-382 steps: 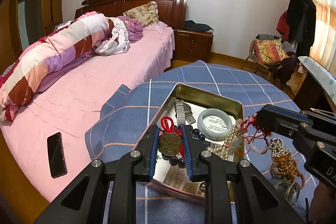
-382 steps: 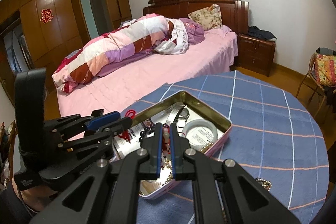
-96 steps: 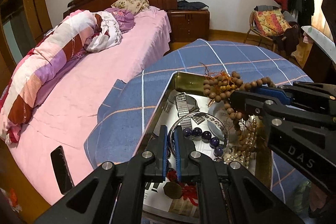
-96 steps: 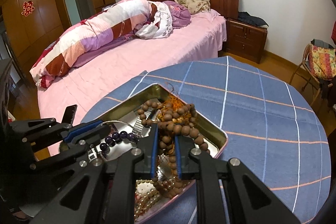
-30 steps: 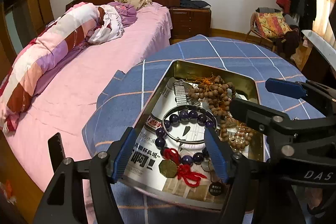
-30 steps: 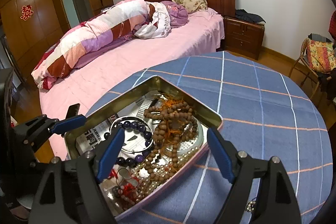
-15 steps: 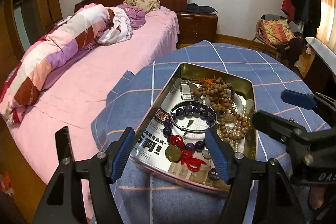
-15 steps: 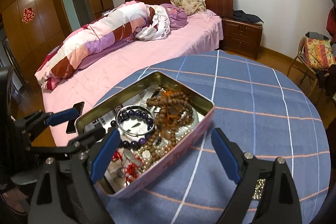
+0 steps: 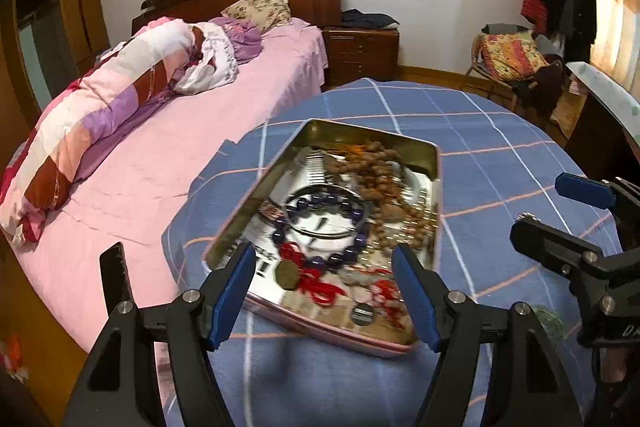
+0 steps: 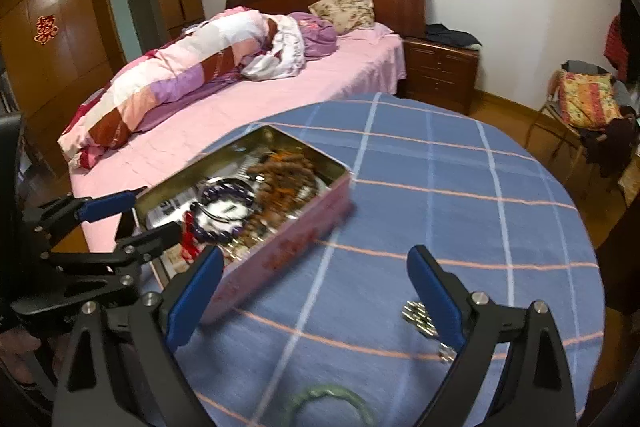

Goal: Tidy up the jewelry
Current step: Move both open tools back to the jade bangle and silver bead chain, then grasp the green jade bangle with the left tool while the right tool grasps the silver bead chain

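Left tool [image 9: 324, 281] spread wide and holding nothing, its blue pads framing the near end of the tin [image 9: 434, 163] at the centre of the left view. Right tool [image 10: 316, 293] just as wide, empty too, low in its own frame over bare blue cloth. The tin sits on the tabletop [image 9: 500, 147], toward its left edge in the right view, pink side wall facing that camera. Inside, blurred but readable: a ring of dark purple beads [image 9: 320, 223] mid-tin, a heap of brown wooden beads [image 9: 376, 167] toward the far end, red cord with a brass charm [image 9: 290, 275] at the near end. Outside the tin, in the right view, a silver bead cluster [image 10: 418, 317] lies on the cloth just beside the right-hand pad, and a green bangle [image 10: 332, 403] lies at the bottom edge between the tool's arms. Nothing stands between either tool and the tin. Beyond the tabletop, the pink bed [image 9: 168, 147] fills the left of both frames with a rolled striped quilt [image 9: 100, 115]; a chair with a patterned cushion [image 9: 508, 53] sits upper right.
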